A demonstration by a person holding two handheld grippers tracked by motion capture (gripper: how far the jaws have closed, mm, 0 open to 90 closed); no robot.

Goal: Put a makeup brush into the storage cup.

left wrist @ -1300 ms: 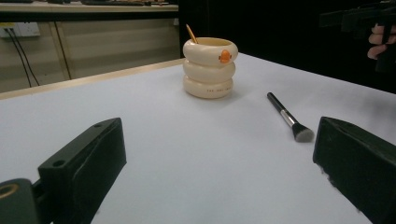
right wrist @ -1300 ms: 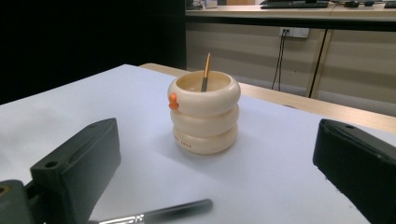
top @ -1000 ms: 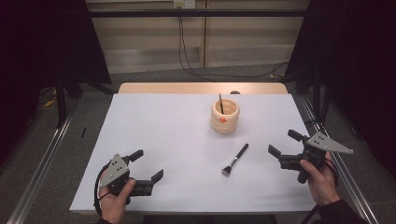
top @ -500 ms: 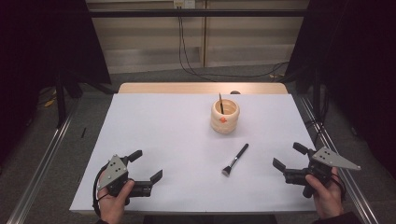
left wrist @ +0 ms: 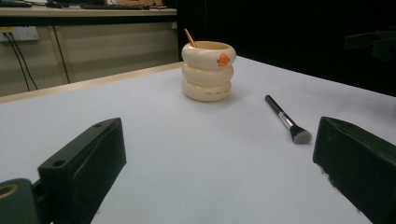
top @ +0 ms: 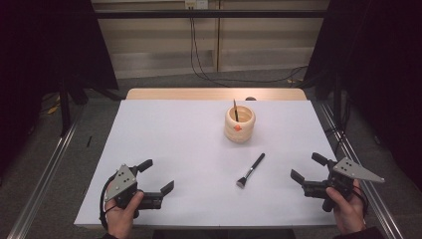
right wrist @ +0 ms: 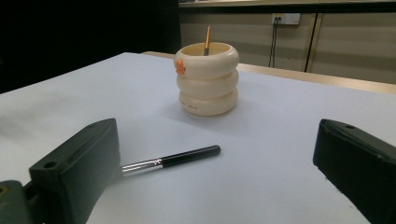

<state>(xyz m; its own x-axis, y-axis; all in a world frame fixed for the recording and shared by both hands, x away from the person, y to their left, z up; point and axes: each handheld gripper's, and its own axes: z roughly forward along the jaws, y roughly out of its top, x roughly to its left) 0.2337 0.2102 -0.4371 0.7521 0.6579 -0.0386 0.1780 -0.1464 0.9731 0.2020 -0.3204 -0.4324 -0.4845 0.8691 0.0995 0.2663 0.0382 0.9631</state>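
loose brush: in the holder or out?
Out. The black-handled brush lies flat on the white table, apart from the cream ringed holder, untouched by either gripper.

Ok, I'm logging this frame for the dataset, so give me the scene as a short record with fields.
surface: white table
holder: cream ringed cup, upright, a thin handle standing in it
loose item: makeup brush flat on the table, in front of the cup, apart from it
left gripper: open, holds nothing
right gripper: open, holds nothing, right of the brush
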